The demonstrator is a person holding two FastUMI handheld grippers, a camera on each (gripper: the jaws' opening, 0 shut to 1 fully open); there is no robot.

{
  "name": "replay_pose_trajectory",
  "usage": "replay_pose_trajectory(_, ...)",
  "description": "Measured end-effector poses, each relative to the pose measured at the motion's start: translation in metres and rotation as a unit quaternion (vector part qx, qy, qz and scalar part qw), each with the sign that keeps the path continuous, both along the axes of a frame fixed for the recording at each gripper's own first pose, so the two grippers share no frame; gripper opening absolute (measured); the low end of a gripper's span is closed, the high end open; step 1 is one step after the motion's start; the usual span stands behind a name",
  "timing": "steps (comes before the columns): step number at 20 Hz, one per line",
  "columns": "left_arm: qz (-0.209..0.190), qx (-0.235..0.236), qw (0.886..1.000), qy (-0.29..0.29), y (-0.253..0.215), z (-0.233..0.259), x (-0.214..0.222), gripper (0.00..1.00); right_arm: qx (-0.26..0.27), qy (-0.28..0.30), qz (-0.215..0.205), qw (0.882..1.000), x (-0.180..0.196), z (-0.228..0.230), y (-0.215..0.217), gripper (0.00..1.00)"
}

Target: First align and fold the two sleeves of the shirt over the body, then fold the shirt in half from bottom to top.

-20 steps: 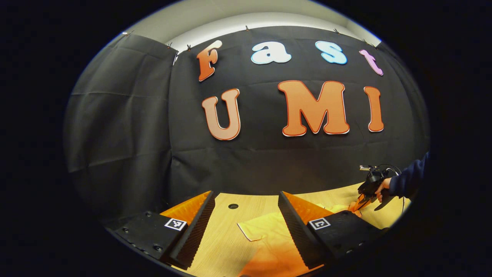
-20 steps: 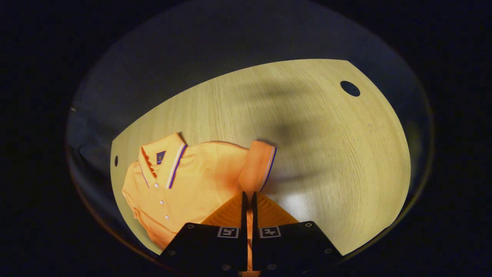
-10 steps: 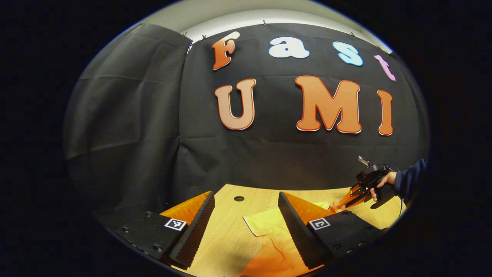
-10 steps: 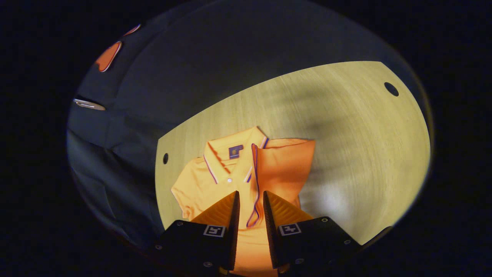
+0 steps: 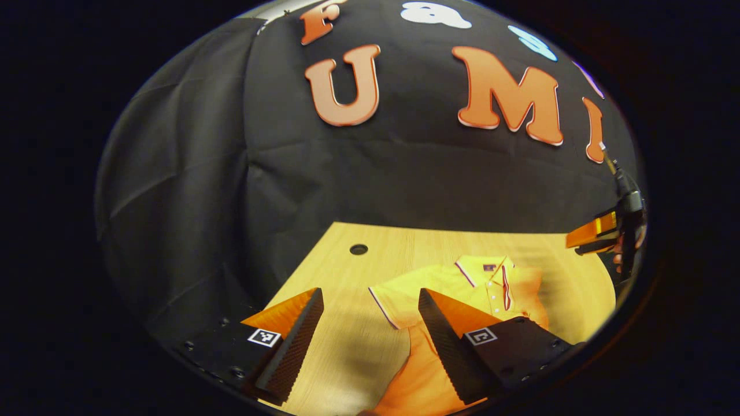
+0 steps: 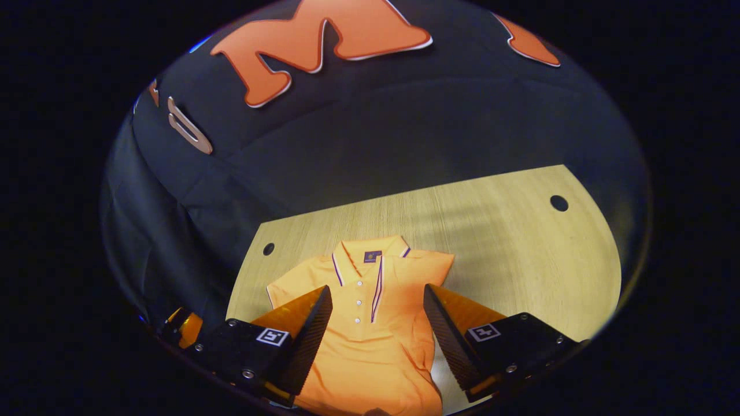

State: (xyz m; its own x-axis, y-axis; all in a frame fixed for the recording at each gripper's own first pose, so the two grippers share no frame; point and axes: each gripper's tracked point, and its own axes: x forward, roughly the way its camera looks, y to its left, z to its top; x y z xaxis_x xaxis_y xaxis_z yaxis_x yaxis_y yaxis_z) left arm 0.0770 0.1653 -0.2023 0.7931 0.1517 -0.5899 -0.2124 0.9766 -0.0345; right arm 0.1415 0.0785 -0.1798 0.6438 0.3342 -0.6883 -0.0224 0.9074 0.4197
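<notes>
Shirt flat on table, both grippers spread above it

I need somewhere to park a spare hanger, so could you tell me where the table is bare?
The table is bare between the shirt and the round hole. Another free strip runs between the collar and the black cloth wall. The shirt fills the near middle, between the open right hand-held gripper fingers.
</notes>
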Motion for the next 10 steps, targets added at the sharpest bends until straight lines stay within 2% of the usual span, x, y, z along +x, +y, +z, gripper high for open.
replay_pose_trajectory(5,-0.037,-0.065,0.992,0.104,-0.002,-0.071,0.044,0.99,-0.045,-0.087,-0.074,0.992,-0.04,0.051,-0.043,0.98)
replay_pose_trajectory(8,-0.046,-0.107,0.974,0.196,-0.007,-0.12,0.063,0.98,-0.097,-0.114,-0.121,0.981,-0.073,0.067,-0.073,0.99)
replay_pose_trajectory(10,-0.044,-0.117,0.961,0.246,-0.006,-0.153,0.076,0.98,-0.114,-0.12,-0.15,0.975,-0.097,0.079,-0.084,0.99)
